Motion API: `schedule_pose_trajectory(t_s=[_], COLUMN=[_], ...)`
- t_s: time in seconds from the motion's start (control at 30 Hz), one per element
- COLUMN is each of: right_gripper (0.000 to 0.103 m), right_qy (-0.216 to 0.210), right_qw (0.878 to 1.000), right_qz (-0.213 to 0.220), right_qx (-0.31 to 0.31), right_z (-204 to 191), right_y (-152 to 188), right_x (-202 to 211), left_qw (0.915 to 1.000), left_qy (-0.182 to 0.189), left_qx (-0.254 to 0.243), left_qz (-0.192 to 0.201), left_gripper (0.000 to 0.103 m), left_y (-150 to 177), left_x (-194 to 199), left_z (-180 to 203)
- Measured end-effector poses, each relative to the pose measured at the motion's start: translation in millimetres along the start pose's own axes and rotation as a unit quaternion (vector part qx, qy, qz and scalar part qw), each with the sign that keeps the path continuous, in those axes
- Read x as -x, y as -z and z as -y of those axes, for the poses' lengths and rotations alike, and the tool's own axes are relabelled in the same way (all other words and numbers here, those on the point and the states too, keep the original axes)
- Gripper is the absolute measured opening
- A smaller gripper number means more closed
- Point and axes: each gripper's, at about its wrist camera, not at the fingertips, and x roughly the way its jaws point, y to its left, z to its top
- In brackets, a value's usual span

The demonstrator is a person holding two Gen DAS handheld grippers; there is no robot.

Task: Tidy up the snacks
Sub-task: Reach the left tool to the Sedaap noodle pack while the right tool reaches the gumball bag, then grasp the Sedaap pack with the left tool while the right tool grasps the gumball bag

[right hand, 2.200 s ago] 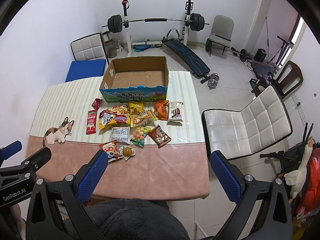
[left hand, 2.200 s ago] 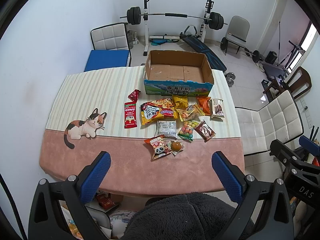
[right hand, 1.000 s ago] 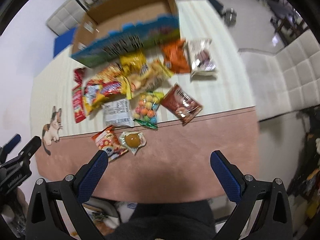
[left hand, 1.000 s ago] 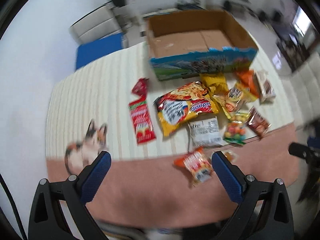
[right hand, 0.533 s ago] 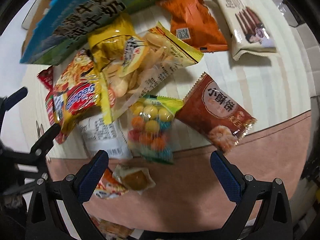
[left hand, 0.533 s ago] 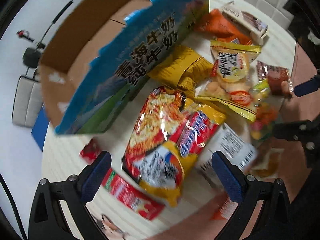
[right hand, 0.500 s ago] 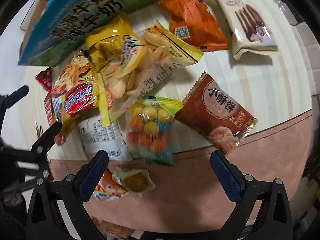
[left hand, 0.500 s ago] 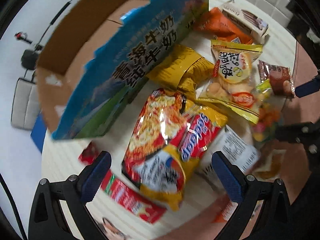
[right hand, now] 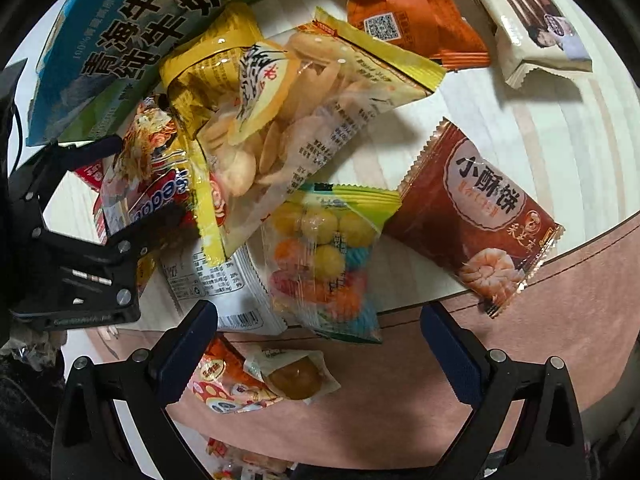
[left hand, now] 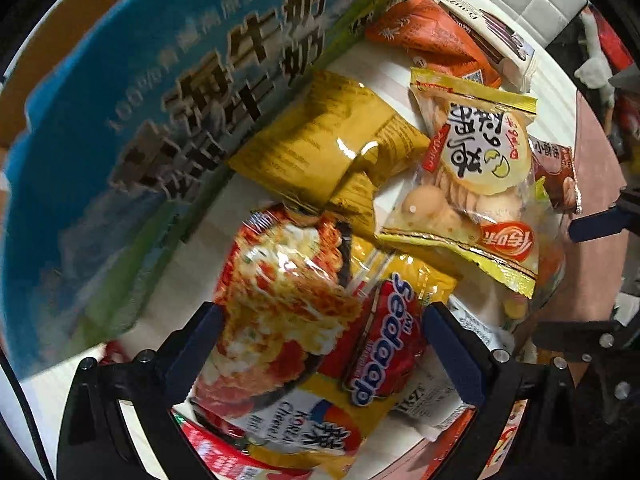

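Note:
Several snack packets lie on the table in front of a blue and green cardboard box (left hand: pixel 120 152). My left gripper (left hand: pixel 320 344) is open, its fingers on either side of a big red and yellow noodle bag (left hand: pixel 312 320); whether they touch it I cannot tell. My right gripper (right hand: pixel 318 344) is open just above a clear bag of coloured candy balls (right hand: pixel 324 256), also seen in the left wrist view (left hand: pixel 520 304). The left gripper shows in the right wrist view (right hand: pixel 80 240). A biscuit bag (right hand: pixel 288 128) overlaps both.
A yellow packet (left hand: pixel 328 148), an orange packet (right hand: pixel 404 12), a white chocolate-stick packet (right hand: pixel 536 28), a brown shrimp-cake packet (right hand: pixel 480 216), a white packet (right hand: pixel 216 284), a small jelly cup packet (right hand: pixel 292 376) and a panda packet (right hand: pixel 224 384) lie around. The table's pink edge (right hand: pixel 440 420) is near.
Both grippers have dropped from high above the table to close over the snacks. The left one moved onto the noodle bag, the right one onto the candy bag. Both stay open.

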Motion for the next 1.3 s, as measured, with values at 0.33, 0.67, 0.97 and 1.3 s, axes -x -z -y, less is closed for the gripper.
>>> schedule_pose_trajectory(t_s=[0.33,0.67,0.97,1.3], right_gripper=[0.099,0.099,0.073,0.071], right_qy=[0.011,0.034,0.027,0.025], right_qw=[1.000,0.999,0.999,0.999], right_qz=[-0.012,-0.018,-0.022,-0.021], right_qx=[-0.014,0.002,-0.027,-0.027], right_z=[4.4,5.4,-2.6,7.7], right_y=[-1.2,0.1,-7.8,-5.9], right_x=[-29.0,-32.7,-26.5,-15.0], left_qw=[0.9968,0.9974,0.9871,0.8909], left_qy=[0.037,0.054,-0.047,0.032], left_qx=[0.070,0.044,0.141,0.446], left_qz=[0.001,-0.017,-0.061,-0.079], left_gripper=[0.103,0.103,0.090,0.090], left_y=[31.7,26.4,24.1,91.8], left_x=[-4.9,-24.9,-56.9,-79.8], left_z=[-24.8,-48.6,-68.6,-167.8])
